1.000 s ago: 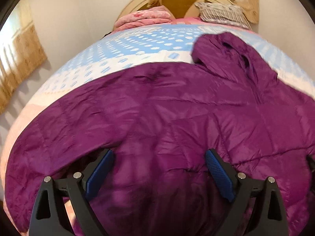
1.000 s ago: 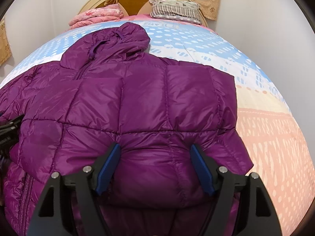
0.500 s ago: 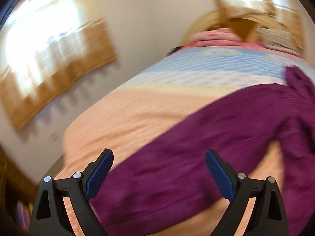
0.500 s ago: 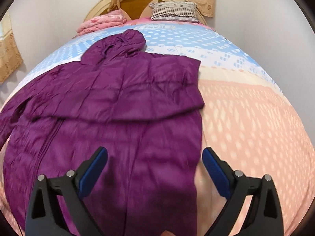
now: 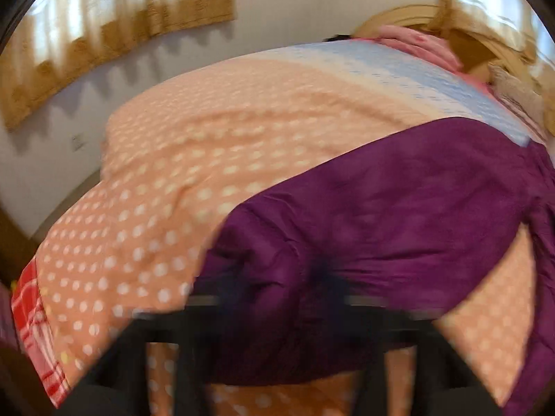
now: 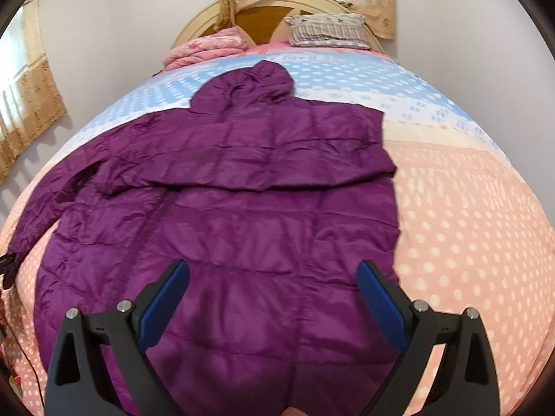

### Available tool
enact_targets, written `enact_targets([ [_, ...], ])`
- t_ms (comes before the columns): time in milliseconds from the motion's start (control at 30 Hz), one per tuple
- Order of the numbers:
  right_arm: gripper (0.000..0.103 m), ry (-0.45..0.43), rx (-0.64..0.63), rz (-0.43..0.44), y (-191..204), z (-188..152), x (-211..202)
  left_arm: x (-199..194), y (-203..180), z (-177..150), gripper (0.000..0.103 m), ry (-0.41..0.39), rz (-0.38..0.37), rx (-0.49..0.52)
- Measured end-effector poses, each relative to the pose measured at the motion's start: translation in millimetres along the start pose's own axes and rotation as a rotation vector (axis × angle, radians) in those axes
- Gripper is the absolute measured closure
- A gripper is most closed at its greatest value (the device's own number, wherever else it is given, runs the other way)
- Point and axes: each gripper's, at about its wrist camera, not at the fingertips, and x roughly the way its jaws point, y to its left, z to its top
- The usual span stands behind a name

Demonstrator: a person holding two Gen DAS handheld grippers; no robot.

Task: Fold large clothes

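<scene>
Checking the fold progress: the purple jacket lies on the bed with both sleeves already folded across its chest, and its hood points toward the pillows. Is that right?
Not quite. Only one sleeve is folded across the chest of the purple jacket; the other sleeve is stretched out over the bedspread, as the right wrist view shows. The hood does point toward the pillows.

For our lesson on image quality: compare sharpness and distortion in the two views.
Left wrist view: motion-blurred, the left gripper smeared dark, its jaws closing on the purple sleeve. Right wrist view: sharp, quilting on the jacket crisp; fisheye bulges the bed in both.
</scene>
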Motion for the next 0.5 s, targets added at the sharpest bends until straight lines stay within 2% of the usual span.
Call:
enact_targets([
  [67,0.004,-0.01,-0.002,-0.005,-1.5,0.0,-3.0,-21.9,-9.0,9.0,0.097,-0.058,-0.004,0.042],
  [233,0.004,-0.031,0.059,-0.036,-22.7,1.6,-5.5,-88.9,-41.0,51.1,0.098,-0.236,-0.043,0.132],
  [333,0.004,-0.042,0.122,-0.051,-38.1,1.6,-6.6,-111.1,-66.5,73.9,0.098,-0.275,-0.079,0.165],
  [500,0.004,-0.06,0.16,-0.066,-57.9,-1.9,-12.3,-134.9,-126.9,85.7,0.099,-0.321,-0.157,0.245],
])
